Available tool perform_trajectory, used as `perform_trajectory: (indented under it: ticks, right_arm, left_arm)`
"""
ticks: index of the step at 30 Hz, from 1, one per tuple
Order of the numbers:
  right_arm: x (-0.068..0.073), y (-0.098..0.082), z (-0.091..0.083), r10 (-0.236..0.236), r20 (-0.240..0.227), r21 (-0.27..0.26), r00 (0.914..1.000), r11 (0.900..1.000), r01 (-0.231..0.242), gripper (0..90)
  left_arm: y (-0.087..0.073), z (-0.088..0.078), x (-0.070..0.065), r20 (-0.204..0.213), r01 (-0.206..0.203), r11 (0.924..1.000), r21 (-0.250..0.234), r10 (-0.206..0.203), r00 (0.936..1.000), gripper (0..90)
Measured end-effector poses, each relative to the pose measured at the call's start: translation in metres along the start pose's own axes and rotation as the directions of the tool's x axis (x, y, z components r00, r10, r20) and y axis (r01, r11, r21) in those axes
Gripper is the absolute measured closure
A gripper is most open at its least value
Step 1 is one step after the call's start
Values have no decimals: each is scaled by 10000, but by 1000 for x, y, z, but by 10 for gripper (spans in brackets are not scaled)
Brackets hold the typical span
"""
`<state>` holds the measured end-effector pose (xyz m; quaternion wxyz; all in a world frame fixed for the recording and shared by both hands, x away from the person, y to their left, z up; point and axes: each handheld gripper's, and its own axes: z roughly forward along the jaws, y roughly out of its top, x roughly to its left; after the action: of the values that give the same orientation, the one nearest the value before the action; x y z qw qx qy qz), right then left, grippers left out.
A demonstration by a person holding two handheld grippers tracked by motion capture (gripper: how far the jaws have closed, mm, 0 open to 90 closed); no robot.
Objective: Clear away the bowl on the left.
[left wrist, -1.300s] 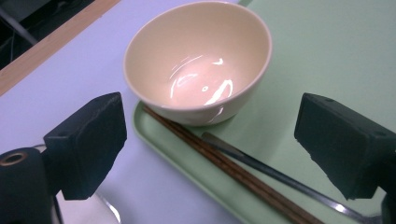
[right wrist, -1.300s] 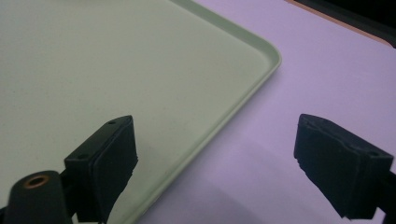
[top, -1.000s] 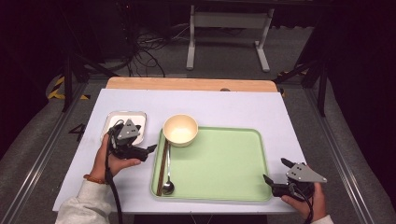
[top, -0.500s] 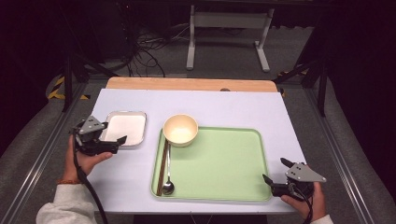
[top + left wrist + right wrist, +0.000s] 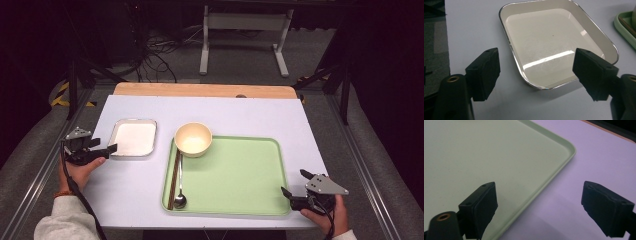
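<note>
White table [image 5: 215, 112]; left tongs [image 5: 106, 149] wide, closing, empty, beside steel dish [image 5: 133, 138]; right tongs [image 5: 295, 186] wide, empty.

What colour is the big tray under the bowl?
The tray is pale green; the high view shows it best.

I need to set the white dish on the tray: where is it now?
In the high view the white dish lies on the table left of the green tray and the bowl, just ahead of the open left gripper.

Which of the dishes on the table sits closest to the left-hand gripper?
The white square dish, lying flat on the bare table just beside the left gripper. The round cream bowl sits farther off on the green tray.
</note>
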<state>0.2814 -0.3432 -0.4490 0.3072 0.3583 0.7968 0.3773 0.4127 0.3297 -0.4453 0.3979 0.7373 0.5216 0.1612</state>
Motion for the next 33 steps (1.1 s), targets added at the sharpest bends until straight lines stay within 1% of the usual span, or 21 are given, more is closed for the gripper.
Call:
perform_trajectory:
  ticks: [1, 2, 4, 5, 6, 8, 9, 10, 12, 15, 17, 20, 21, 22, 24, 25, 26, 27, 29, 31, 33]
  right_arm:
    - [0, 0, 0, 0, 0, 0, 10000, 10000, 0, 137]
    - [0, 0, 0, 5, -1, 9, 10000, 10000, -5, 137]
    - [0, 0, 0, -36, -6, 2, 10000, 10000, 36, 137]
    - [0, 0, 0, -52, -22, 50, 10000, 10000, 52, 137]
    - [1, 0, 1, -67, -47, 104, 10000, 9999, 67, 137]
    - [1, -1, 2, -90, -67, 139, 9999, 9999, 91, 137]
    - [1, -1, 2, -90, -67, 139, 9999, 9999, 91, 137]
    - [1, -1, 2, -72, -76, 140, 9999, 9999, 73, 137]
    - [1, -1, 2, -52, -95, 127, 9999, 9999, 53, 136]
    - [0, -1, 2, 6, -99, 140, 10000, 9999, -4, 136]
    - [0, -1, 2, 6, -103, 151, 9999, 9999, -5, 136]
    - [0, -1, 2, 33, -135, 175, 9999, 9998, -31, 135]
    - [0, -2, 3, 21, -134, 194, 9999, 9998, -18, 136]
    - [1, -2, 2, 10, -135, 193, 9999, 9998, -7, 135]
    - [0, -2, 3, 12, -139, 209, 9999, 9998, -9, 135]
    - [0, -2, 3, 13, -142, 224, 9999, 9997, -10, 135]
    - [0, -2, 3, 31, -161, 250, 9999, 9997, -27, 135]
    - [0, -2, 3, 38, -165, 258, 9999, 9997, -34, 135]
    - [-1, -2, 3, 73, -165, 281, 9998, 9996, -68, 135]
    - [-1, -2, 4, 92, -183, 275, 9998, 9996, -87, 134]
    - [-2, -3, 4, 136, -207, 313, 9997, 9994, -130, 134]
  left_arm:
    - [0, 0, 0, 0, 0, 10000, 0, 0, 10000, 283]
    - [0, 2, 1, -152, -86, 9999, 127, 88, 9998, 283]
    - [0, 5, 2, -186, -28, 9994, 336, 34, 9998, 295]
    - [0, 8, 3, -181, 5, 9986, 536, 5, 9998, 344]
    - [-1, 10, 3, -311, 129, 9980, 613, -110, 9995, 350]
    - [-1, 13, 6, -172, 123, 9969, 776, -110, 9998, 398]
    - [-1, 13, 6, -172, 123, 9969, 776, -110, 9998, 408]
    - [0, 16, 7, -228, 226, 9958, 889, -207, 9995, 408]
    - [1, 20, 9, -259, 194, 9943, 1045, -167, 9995, 455]
    - [3, 26, 7, -284, 163, 9913, 1308, -127, 9995, 441]
    - [4, 28, 6, -360, 144, 9915, 1297, -98, 9993, 459]
    - [4, 29, 6, -638, 70, 9917, 1285, 12, 9980, 556]
    - [4, 29, 5, -728, 122, 9923, 1232, -32, 9973, 578]
    - [4, 29, 5, -679, 102, 9927, 1205, -20, 9977, 620]
    - [4, 30, 4, -886, 241, 9935, 1109, -142, 9960, 671]
    - [4, 29, 5, -979, 309, 9941, 1038, -207, 9950, 720]
    - [3, 29, 7, -922, 353, 9944, 999, -261, 9954, 746]
    - [2, 29, 8, -875, 499, 9946, 915, -419, 9953, 765]
    - [2, 29, 9, -841, 553, 9949, 843, -482, 9953, 797]
    - [2, 29, 9, -836, 564, 9949, 835, -494, 9953, 804]
    - [2, 29, 9, -714, 539, 9954, 787, -483, 9963, 826]
